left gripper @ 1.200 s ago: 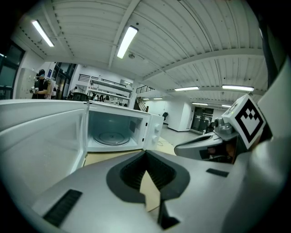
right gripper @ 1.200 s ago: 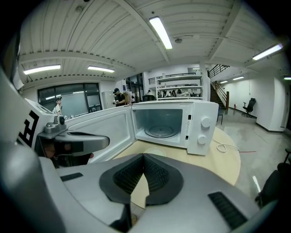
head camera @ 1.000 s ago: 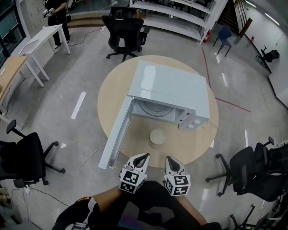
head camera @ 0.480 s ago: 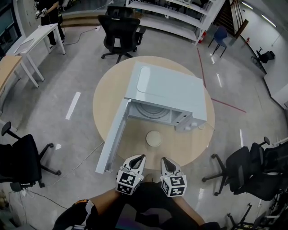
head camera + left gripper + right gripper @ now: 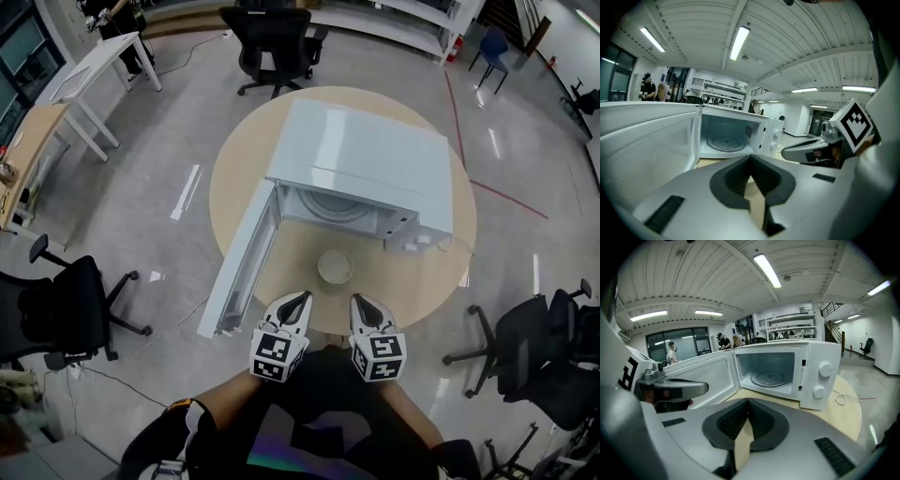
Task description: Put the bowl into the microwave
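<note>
Plainly upright bowl [image 5: 335, 266] before open microwave [image 5: 366, 173]

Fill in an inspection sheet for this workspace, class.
Surface: round wooden table.
Job's things: bowl sits on the table in front of the microwave; its door stands open, with only the turntable inside.
Clutter: nothing seen.
Grippers: left gripper and right gripper both shut, holding nothing, side by side short of the bowl.
Cables: white cord on the table, right of the microwave.
Surroundings: office chairs, desks, shelving, people far off.
</note>
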`<state>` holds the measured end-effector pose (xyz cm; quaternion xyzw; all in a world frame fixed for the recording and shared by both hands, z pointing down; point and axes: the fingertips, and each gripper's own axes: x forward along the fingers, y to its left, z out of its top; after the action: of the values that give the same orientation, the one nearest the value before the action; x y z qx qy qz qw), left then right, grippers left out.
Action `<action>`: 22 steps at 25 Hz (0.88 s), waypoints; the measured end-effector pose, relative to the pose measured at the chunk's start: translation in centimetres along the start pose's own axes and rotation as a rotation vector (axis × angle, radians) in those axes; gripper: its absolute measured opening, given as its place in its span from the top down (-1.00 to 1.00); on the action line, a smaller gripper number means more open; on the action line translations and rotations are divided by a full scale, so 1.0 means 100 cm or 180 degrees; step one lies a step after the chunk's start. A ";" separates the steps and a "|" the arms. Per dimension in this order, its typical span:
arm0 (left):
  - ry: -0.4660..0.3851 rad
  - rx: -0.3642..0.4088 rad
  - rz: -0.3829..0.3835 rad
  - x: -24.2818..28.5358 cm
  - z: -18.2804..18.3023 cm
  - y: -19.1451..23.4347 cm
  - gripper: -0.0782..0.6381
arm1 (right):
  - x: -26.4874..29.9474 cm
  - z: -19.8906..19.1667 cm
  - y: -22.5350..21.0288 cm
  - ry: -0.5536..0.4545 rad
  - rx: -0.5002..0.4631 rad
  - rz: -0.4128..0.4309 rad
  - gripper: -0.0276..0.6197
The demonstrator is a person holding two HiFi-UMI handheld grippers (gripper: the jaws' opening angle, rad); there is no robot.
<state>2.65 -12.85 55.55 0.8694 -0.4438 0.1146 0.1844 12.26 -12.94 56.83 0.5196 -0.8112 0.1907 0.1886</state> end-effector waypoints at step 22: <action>0.0098 -0.0095 0.0738 0.061 0.018 -0.013 0.65 | 0.033 0.008 -0.076 0.0024 0.0030 0.0605 0.87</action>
<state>7.24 -17.34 55.84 0.8075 -0.5402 0.1419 0.1896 17.81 -18.80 58.71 0.4405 -0.8552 0.2135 0.1703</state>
